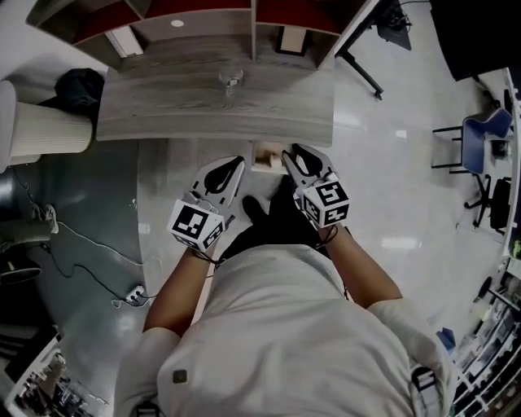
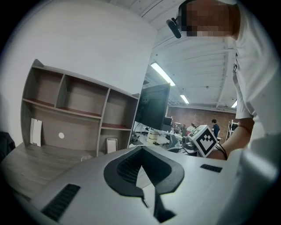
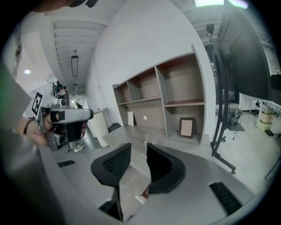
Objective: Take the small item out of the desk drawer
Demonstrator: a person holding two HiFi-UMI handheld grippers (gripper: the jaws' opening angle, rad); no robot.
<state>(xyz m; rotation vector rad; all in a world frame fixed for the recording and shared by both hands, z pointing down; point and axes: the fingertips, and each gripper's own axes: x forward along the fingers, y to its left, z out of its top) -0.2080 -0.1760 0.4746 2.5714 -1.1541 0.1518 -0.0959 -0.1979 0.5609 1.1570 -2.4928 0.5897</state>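
Desk (image 1: 163,114): grey wood-grain top, with a shelf unit (image 1: 195,20) along its back edge
- Clear glass (image 1: 230,79): upright near the middle of the top, nearer the back edge
- Picture frame (image 1: 291,38): in the shelf compartment at the right end
- Black bag (image 1: 79,85): at the left end of the desk

Drawer (image 1: 266,156): light wood, showing just below the front edge towards the right corner, between the two gripper tips. The small item inside cannot be made out.

Left gripper (image 1: 234,163): held in front of the front edge, left of the drawer, with its jaws pressed together at the tips and nothing between them

Right gripper (image 1: 295,153): just right of the drawer, with its jaws spread and nothing between them

Power strip (image 1: 134,295): on the floor, left of the person
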